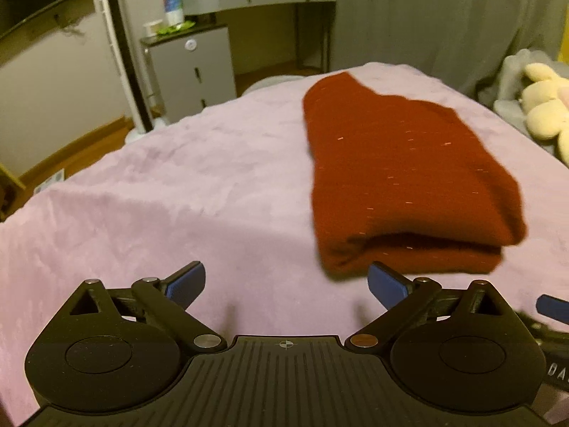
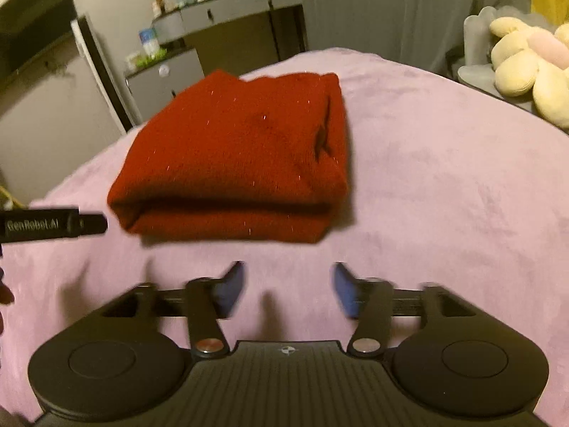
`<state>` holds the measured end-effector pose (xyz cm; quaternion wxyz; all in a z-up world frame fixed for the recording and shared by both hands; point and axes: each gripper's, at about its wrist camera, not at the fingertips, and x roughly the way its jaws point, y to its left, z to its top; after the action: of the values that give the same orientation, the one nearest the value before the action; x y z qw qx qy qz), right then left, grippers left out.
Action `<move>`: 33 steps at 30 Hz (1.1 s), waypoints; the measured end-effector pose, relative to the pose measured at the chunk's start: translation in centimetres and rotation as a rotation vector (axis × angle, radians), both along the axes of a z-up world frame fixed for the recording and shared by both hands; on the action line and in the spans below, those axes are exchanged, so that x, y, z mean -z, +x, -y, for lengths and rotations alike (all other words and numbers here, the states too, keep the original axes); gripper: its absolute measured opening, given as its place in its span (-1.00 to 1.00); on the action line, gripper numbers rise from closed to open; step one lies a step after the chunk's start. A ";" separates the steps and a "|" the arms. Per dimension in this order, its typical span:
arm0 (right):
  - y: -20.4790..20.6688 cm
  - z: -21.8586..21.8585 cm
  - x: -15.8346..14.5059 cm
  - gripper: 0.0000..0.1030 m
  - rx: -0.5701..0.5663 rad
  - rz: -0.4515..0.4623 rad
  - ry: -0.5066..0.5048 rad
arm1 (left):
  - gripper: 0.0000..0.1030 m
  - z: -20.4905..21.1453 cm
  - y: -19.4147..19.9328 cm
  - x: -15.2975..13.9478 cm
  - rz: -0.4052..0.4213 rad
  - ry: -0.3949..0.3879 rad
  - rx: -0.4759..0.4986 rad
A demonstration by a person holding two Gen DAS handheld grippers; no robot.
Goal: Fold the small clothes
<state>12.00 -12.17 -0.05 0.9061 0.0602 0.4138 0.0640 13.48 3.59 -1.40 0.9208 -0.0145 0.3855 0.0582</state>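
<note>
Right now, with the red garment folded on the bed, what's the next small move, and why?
Probably pull both grippers back. The red garment already lies in a stacked fold on the pink blanket. The left gripper and right gripper are open, empty and short of its near edge.

Left claw point(image 1: 286, 283) tilted downward, blue pads point(image 1: 188, 283) spread wide, nothing between them. Right claw point(image 2: 288, 290) tilted downward, pads point(image 2: 231, 290) parted and empty; view blurred.

White lettering reading "GenRobot.AI" runs along the black body of the left gripper point(image 2: 53, 224), seen from the right wrist.
</note>
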 end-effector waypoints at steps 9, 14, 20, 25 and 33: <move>-0.6 -1.1 -2.6 0.91 0.011 -0.046 -0.060 | 0.99 0.8 -0.9 -0.9 -0.065 0.004 0.024; 0.1 -2.1 -3.3 0.92 0.042 -0.078 -0.108 | 0.99 1.0 -1.2 -1.3 -0.085 0.048 0.036; 0.3 -3.1 -3.9 0.92 0.048 -0.092 -0.153 | 0.99 0.3 -1.3 -2.0 -0.096 0.047 0.027; 0.1 -3.0 -4.3 0.92 0.064 -0.087 -0.119 | 1.00 0.7 -1.2 -2.0 -0.106 0.068 0.047; 0.1 -2.6 -4.6 0.92 0.092 -0.085 -0.137 | 1.00 1.3 -1.2 -2.0 -0.103 0.077 0.068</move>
<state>12.06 -9.62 4.52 0.8916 0.0199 0.4523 -0.0089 12.30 2.28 0.58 0.9011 0.0371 0.4299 0.0424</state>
